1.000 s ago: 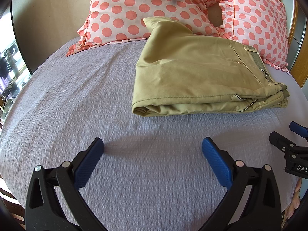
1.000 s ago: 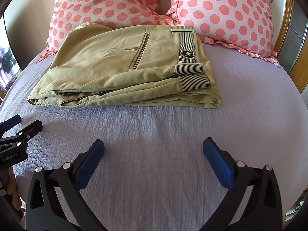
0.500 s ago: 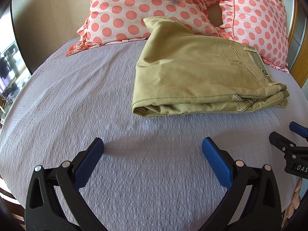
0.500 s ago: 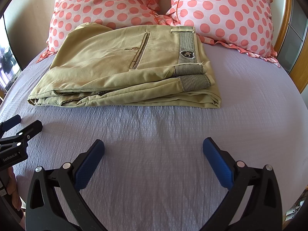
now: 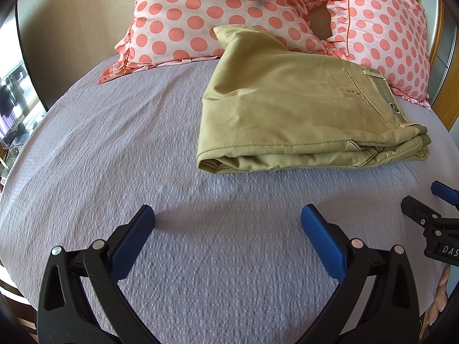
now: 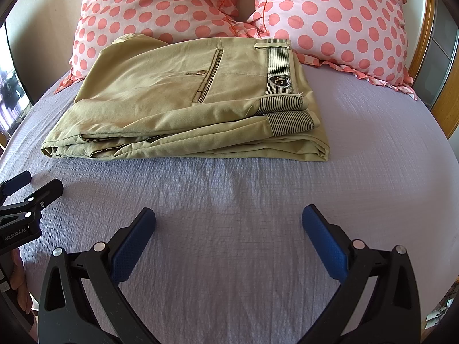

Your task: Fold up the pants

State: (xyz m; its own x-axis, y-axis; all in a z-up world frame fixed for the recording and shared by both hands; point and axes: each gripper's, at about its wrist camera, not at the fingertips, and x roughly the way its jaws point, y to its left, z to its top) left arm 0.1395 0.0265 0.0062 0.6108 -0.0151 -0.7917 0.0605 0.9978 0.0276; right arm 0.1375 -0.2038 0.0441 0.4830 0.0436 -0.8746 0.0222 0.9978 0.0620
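Khaki pants [image 5: 298,109] lie folded in a flat stack on the lilac bedsheet [image 5: 120,154], their far edge resting against the pillows. In the right wrist view the pants [image 6: 178,100] show a striped waistband and a back pocket on top. My left gripper [image 5: 228,215] is open and empty, hovering over the sheet in front of the pants. My right gripper [image 6: 229,215] is open and empty, also short of the pants. Each gripper shows at the edge of the other's view: the right one [image 5: 430,209], the left one [image 6: 28,189].
Two pink polka-dot pillows [image 6: 160,3] [image 6: 338,14] lean on the headboard behind the pants. A wooden bed frame [image 6: 427,40] runs along the right. A window with hanging clothes [image 5: 11,106] is at the left.
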